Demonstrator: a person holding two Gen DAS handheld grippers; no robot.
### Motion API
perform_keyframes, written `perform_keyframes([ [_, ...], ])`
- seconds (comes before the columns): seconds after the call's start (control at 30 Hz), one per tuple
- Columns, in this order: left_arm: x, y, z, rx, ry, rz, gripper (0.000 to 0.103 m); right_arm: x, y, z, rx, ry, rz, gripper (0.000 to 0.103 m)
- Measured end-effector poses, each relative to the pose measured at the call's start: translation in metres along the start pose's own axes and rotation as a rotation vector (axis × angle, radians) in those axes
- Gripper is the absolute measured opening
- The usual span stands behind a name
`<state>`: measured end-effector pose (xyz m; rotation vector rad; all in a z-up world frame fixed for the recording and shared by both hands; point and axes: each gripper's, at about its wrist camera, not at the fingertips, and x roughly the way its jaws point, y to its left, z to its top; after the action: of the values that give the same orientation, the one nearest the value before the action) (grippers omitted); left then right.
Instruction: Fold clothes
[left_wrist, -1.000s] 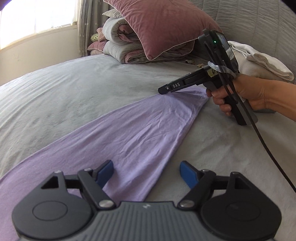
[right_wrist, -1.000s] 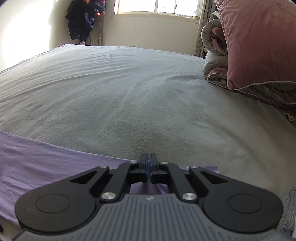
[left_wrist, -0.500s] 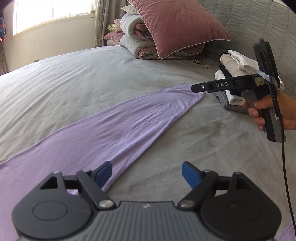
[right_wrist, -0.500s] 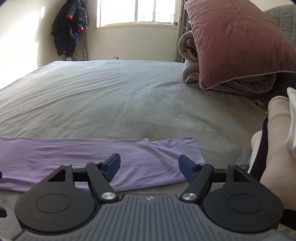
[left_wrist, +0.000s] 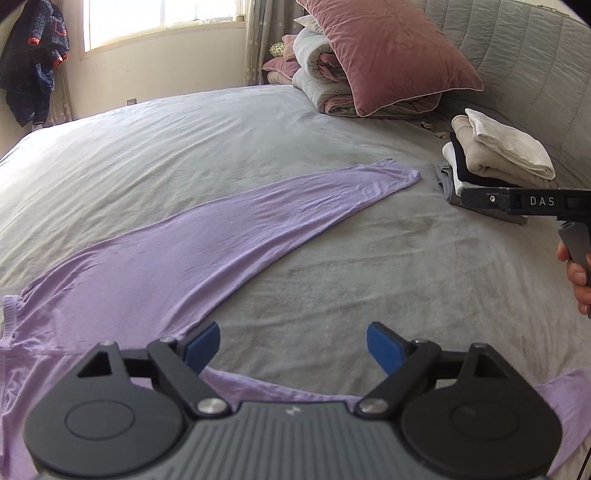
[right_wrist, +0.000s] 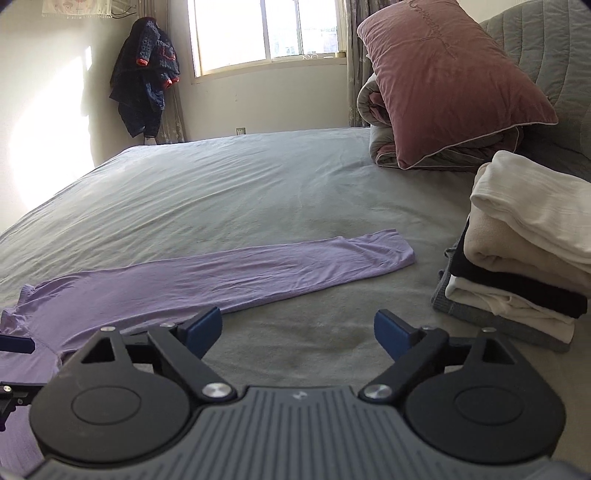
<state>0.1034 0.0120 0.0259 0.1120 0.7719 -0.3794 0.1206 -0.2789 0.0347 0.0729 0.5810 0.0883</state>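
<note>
A lilac long-sleeved top (left_wrist: 207, 251) lies flat on the grey bed (left_wrist: 184, 147), one sleeve stretched out toward the folded pile. In the right wrist view the same lilac top (right_wrist: 221, 277) runs across the middle, its cuff at the right. My left gripper (left_wrist: 293, 345) hovers over the sleeve's near edge, its jaws opening with only bedsheet between them. My right gripper (right_wrist: 298, 334) is above bare sheet short of the sleeve, its jaws opening and empty. The right gripper's dark body (left_wrist: 524, 201) shows at the right edge of the left wrist view, held by a hand (left_wrist: 580, 273).
A stack of folded clothes (right_wrist: 524, 251), cream, white and black, sits at the right near the quilted headboard (left_wrist: 517, 55). A pink pillow (right_wrist: 450, 81) rests on a rolled duvet behind it. A dark jacket (right_wrist: 146, 77) hangs by the window.
The right gripper let go of the sleeve cuff, its jaws went from shut to wide, and it drew back and up. The left gripper also pulled back and up, so more of the top shows.
</note>
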Motion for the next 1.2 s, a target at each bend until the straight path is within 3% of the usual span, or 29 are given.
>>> perform_keyframes([
  [0.27,-0.044,-0.002,-0.038,-0.049,0.018,0.056,0.089,-0.05,0.032,-0.039,-0.014,0.032,0.003,0.095],
  [0.67,-0.093,0.005,-0.08,-0.202,0.022,0.115,0.092,-0.109,0.098,-0.083,-0.149,0.058,0.043,0.102],
  [0.83,-0.111,0.008,-0.106,-0.251,0.018,0.136,0.102,-0.127,0.123,-0.108,-0.146,0.098,0.054,0.103],
  [1.2,-0.122,0.012,-0.158,-0.333,0.115,0.111,0.102,-0.155,0.147,-0.154,-0.053,0.182,0.05,0.103],
])
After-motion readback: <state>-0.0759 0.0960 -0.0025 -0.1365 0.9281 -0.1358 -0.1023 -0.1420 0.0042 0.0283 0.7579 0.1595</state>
